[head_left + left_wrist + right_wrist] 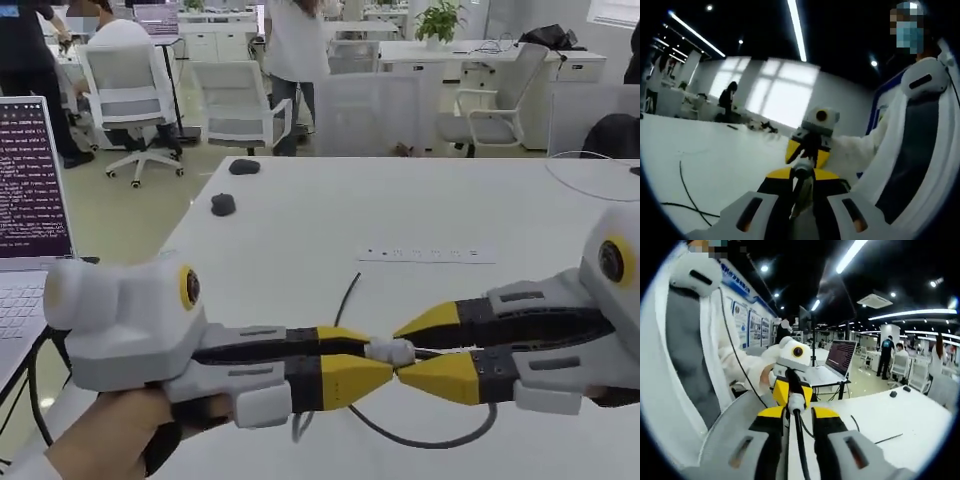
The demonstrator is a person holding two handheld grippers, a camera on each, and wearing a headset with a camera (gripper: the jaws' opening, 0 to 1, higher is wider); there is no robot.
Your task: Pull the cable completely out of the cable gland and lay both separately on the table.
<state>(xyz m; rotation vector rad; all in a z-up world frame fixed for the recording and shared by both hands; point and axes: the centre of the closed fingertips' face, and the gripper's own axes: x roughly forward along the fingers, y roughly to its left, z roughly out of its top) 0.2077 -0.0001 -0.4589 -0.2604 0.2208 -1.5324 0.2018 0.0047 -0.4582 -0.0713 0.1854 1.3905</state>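
One cable (800,445) inside one white gland (796,401)

Head view was bright and even, with mild glare on my white table (300,230). Gripper views bowed at the edges. Ceiling strip (797,30) and windows (785,95) blew out. My left gripper (802,172) looked soft close-up.

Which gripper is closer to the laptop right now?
Left. The left gripper, holding the cable gland, has its body right beside the laptop; the right gripper, gripping the cable, reaches in from the opposite side.
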